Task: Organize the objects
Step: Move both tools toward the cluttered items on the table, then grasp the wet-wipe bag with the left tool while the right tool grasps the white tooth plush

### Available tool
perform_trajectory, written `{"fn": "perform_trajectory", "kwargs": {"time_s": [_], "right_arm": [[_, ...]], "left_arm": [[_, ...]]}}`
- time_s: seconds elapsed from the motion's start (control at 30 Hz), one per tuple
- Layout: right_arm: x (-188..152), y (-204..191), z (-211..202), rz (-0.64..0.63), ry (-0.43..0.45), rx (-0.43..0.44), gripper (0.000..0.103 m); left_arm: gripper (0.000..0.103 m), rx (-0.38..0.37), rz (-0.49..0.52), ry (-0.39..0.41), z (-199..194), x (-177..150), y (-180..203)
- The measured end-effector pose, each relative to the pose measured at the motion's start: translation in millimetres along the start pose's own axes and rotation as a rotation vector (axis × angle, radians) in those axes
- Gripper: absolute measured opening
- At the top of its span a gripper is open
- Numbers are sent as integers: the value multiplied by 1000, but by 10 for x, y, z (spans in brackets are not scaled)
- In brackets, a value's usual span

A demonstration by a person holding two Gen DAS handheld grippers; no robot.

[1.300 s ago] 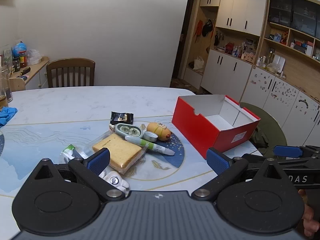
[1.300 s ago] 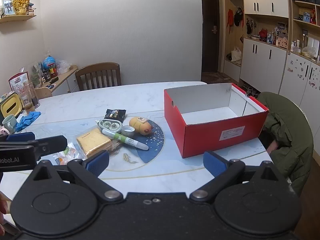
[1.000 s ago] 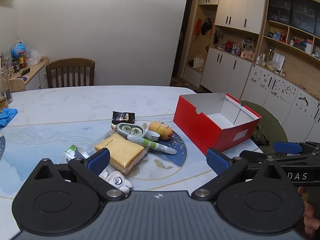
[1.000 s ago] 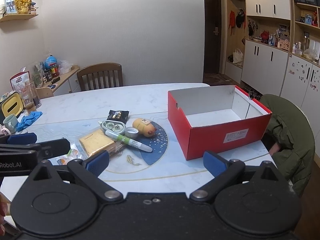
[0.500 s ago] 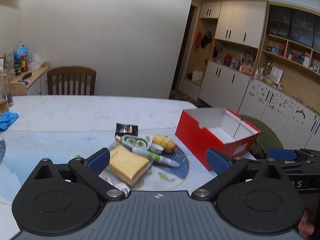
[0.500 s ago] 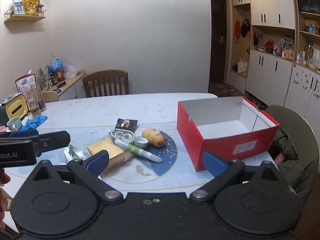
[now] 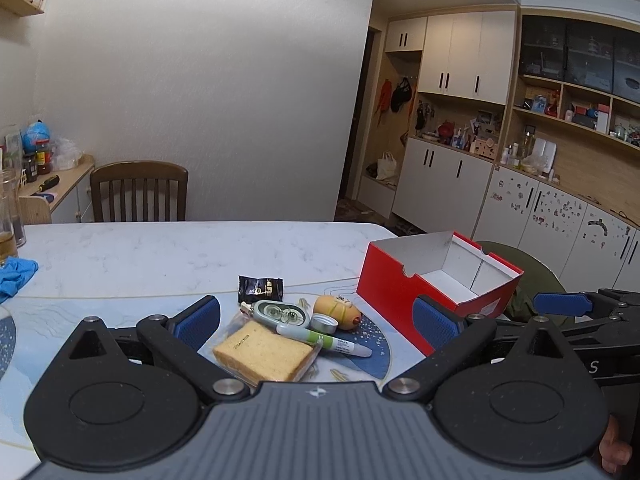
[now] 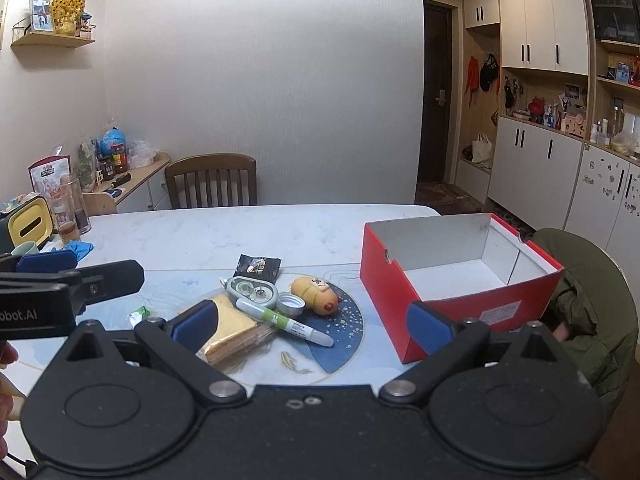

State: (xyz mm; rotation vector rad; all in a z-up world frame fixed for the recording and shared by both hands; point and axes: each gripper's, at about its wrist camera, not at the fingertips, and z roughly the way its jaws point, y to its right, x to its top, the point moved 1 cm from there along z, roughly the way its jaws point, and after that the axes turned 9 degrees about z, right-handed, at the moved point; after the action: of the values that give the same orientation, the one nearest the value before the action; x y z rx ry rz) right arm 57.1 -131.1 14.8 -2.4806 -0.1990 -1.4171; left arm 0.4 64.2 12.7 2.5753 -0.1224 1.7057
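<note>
A red open box (image 7: 404,292) (image 8: 394,300) stands empty on the right of the table. Left of it lie a wrapped slice of bread (image 7: 262,354) (image 8: 230,328), a green-and-white marker (image 7: 324,340) (image 8: 286,322), a correction tape (image 7: 278,314) (image 8: 254,290), a small tin (image 7: 324,323) (image 8: 291,304), a yellow toy (image 7: 336,306) (image 8: 314,290) and a dark packet (image 7: 260,287) (image 8: 258,266). My left gripper (image 7: 316,322) is open above the near table edge. My right gripper (image 8: 314,322) is open beside it. Both are empty and short of the objects.
A wooden chair (image 7: 138,190) stands at the far side. A blue cloth (image 7: 16,274) and a glass (image 8: 74,210) sit at the left edge. A green jacket (image 8: 584,304) hangs on a chair right of the box. A green sachet (image 8: 140,314) lies left of the bread.
Both grippers have drawn back and tilted upward, so the table objects sit lower and smaller in view. Both stay open. Nothing on the table has moved.
</note>
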Motion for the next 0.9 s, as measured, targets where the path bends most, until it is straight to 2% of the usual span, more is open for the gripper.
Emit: {"fn": "perform_trajectory", "kwargs": {"time_s": [0.2, 0.4, 0.67, 0.9], "right_arm": [[0, -23, 35, -1, -4, 2, 101], [-16, -185, 275, -19, -50, 6, 101], [-200, -414, 666, -87, -120, 30, 101], [-435, -646, 957, -155, -187, 85, 101]], "left_arm": [[103, 1, 4, -1, 36, 4, -118], [103, 17, 0, -34, 131, -37, -291], [103, 99, 15, -149, 524, -232, -644], [103, 143, -77, -301, 956, -431, -1023]]}}
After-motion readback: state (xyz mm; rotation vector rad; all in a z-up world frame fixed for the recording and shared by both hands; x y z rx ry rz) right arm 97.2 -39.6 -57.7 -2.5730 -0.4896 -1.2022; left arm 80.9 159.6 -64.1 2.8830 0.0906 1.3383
